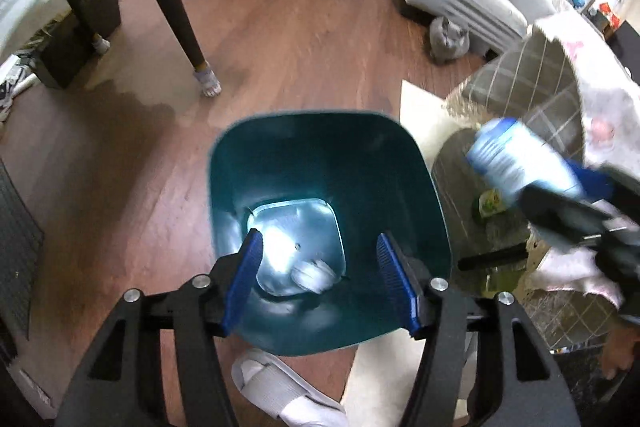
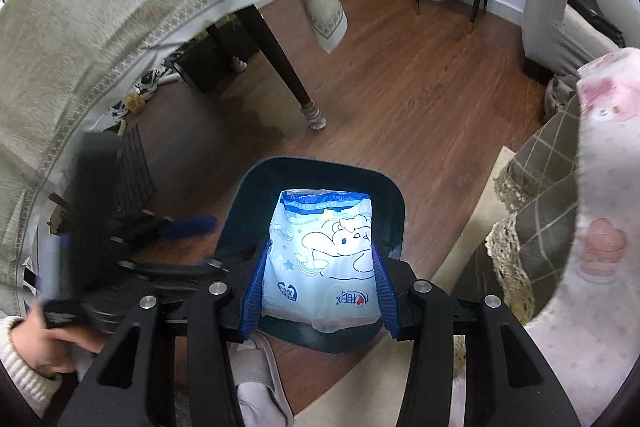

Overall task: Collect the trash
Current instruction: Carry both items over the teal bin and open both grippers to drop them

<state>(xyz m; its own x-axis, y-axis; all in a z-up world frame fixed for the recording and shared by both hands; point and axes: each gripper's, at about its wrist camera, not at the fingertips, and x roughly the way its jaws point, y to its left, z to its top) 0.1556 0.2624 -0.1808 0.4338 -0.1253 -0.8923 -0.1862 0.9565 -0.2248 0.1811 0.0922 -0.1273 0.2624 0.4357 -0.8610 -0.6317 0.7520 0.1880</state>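
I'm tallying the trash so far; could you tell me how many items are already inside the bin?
1: a crumpled white wad on the floor of the teal bin. More may be hidden behind the left gripper.

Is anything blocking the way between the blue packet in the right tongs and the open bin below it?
Nothing visible does. The right tongs hold the blue packet directly over the teal bin, whose mouth is open. The open, empty left tongs hover over the bin's near side.
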